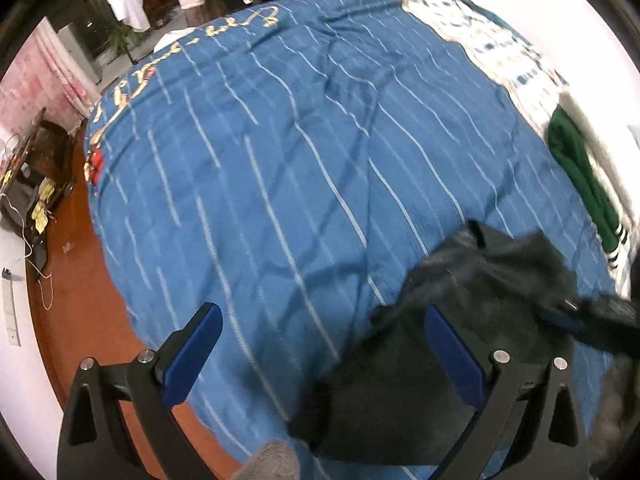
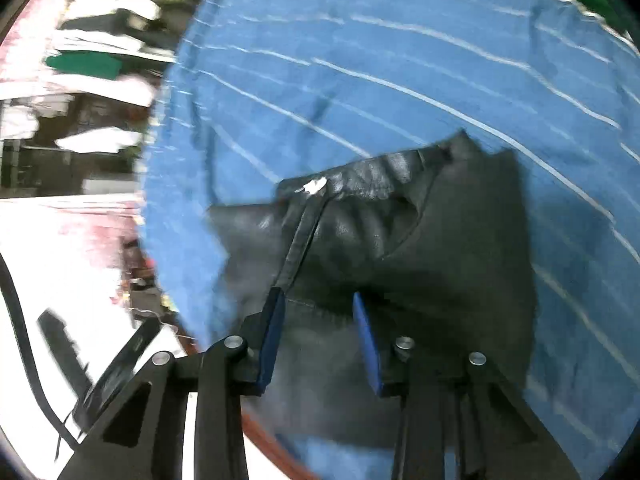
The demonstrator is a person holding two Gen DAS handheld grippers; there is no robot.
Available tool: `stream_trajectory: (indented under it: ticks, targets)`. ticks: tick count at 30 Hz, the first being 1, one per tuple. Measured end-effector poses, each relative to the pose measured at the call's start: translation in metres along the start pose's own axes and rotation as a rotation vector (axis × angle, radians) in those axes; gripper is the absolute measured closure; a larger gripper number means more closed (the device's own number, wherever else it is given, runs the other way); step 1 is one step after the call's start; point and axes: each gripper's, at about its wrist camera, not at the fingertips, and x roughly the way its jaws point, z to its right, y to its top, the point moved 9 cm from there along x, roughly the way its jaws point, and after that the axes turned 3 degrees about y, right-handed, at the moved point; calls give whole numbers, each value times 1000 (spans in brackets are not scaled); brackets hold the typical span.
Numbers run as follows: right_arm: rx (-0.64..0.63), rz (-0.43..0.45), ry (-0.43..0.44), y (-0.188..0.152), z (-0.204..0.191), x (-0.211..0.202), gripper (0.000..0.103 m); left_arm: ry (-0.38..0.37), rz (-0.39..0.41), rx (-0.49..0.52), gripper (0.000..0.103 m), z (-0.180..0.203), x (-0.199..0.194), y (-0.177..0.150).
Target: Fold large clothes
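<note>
While both wrist views are smeared by blur, these points can be read:

Left hand-held gripper: jaws spread wide, blue pads far apart, nothing between them. Left finger is over the blue bedcover, right finger over the dark garment.

Right hand-held gripper: jaws part open with a clear gap between the blue pads. Dark cloth fills the space under and ahead of them; whether any of it is pinched, cannot tell. In the left wrist view its blue tip shows at the far right, against the garment's edge.

Black garment: dark, with a leathery sheen, seams and a gathered band at its far end, a small white tag on that band. It lies rumpled on the bed near the near edge, right of centre in the left wrist view.

Blue bedcover: blue with thin pale stripes, gold script along its far left edge, creased, spread over most of the bed.

Green garment: dark green with white stripes at one end, on the right side of the bed, apart from the black one.

Patterned sheet: pale, at the far right of the bed.

Floor: reddish brown, left of the bed, with cables along the wall.
</note>
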Motion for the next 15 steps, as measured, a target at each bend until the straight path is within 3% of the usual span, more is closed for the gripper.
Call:
stream_trajectory:
  ticks: [4, 8, 10, 13, 15]
  targets:
    - [23, -31, -94, 18, 8, 48, 67, 27, -25, 25, 0, 9, 13, -12]
    - [39, -70, -137, 17, 6, 46, 66, 40, -71, 29, 0, 13, 17, -25]
    - [36, -81, -111, 15, -7, 29, 65, 47, -70, 30, 0, 13, 13, -29]
    - [2, 0, 15, 14, -28, -7, 65, 85, -72, 40, 0, 12, 16, -35]
    - [4, 38, 30, 18, -24, -6, 65, 137, -76, 57, 0, 9, 22, -38]
